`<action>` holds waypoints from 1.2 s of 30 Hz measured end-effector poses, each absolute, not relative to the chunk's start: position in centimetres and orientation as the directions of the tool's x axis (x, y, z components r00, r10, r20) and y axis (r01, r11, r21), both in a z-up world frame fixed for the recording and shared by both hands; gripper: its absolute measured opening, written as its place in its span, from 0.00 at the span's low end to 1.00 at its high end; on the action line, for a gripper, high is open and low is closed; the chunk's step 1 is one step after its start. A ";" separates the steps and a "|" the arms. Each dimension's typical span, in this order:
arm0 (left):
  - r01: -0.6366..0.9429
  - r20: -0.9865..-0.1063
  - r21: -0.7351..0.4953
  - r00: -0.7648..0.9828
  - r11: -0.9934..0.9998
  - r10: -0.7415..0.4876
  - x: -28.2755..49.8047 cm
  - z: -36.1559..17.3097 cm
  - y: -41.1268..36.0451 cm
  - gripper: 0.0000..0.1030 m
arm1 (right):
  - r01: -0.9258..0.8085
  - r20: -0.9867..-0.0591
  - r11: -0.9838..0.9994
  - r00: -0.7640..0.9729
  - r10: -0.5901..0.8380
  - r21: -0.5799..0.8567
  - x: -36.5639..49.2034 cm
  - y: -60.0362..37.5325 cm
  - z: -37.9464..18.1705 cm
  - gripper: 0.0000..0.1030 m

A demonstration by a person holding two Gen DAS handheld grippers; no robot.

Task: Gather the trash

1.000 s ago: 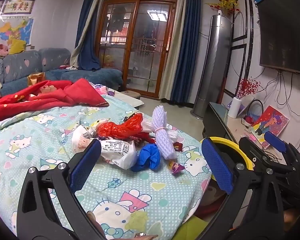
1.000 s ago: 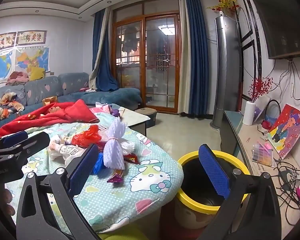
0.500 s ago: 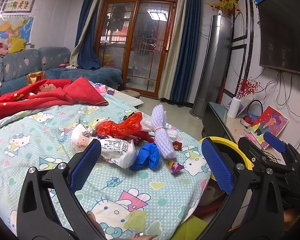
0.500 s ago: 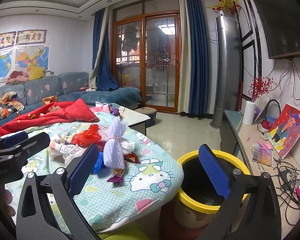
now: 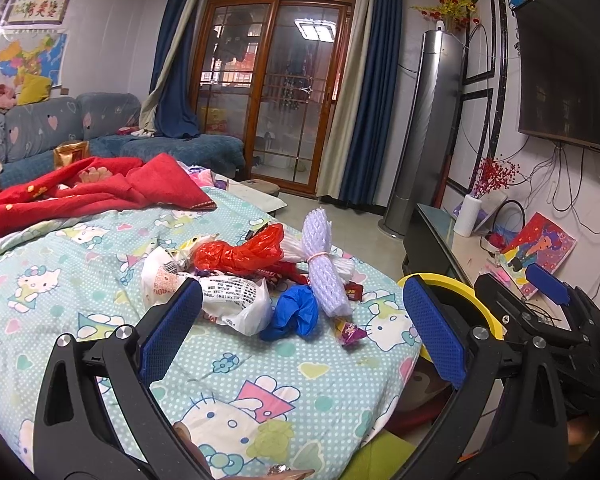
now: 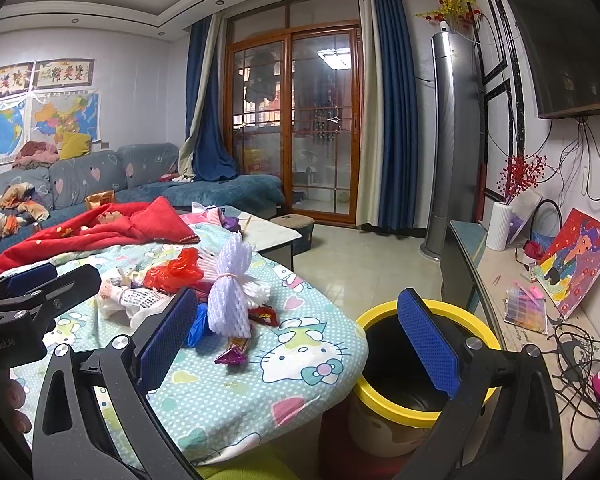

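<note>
1. We hold our left gripper (image 5: 298,326) and right gripper (image 6: 302,336) wide open, with nothing in them.
2. The trash sits in a pile on the cartoon-cat bedspread (image 5: 236,364), ahead of both.
3. The small shiny purple candy wrapper (image 5: 350,331) lies near the edge; a clumsy poke could knock it to the floor.
4. The round yellow-rimmed trash bin (image 6: 420,408) stands just beside the bed, so a careless drop could miss it.
5. The crumpled blue glove (image 5: 296,312) touches the white foam net bundle (image 5: 324,268) and the crinkly red plastic bag (image 5: 240,254). We might grab two.

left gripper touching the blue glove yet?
Apart. Left wrist view: the open left gripper hangs short of the trash pile, bare cloth showing between its fingers and the blue glove.
</note>
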State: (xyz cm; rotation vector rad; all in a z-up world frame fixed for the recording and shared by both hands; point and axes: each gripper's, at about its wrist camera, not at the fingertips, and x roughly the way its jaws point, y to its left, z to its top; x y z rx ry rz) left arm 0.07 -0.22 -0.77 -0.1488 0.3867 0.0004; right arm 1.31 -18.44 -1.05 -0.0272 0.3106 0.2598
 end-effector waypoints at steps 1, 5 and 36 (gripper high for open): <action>-0.028 -0.375 -0.145 0.926 0.989 -0.028 0.1 -0.8 -0.2 0.90 | -0.258 -0.305 0.966 0.919 0.250 0.015 1.3 -18.5 -1.1 0.94; -0.030 -0.377 -0.145 0.926 0.989 -0.028 0.1 -0.8 -0.2 0.90 | -0.258 -0.309 0.966 0.918 0.249 0.014 1.4 -18.4 -1.2 0.94; -0.165 -0.390 -0.251 0.919 0.954 0.056 -0.2 -1.8 5.5 0.90 | -0.429 -0.362 0.903 0.845 0.394 -0.018 3.4 -13.5 -1.3 0.94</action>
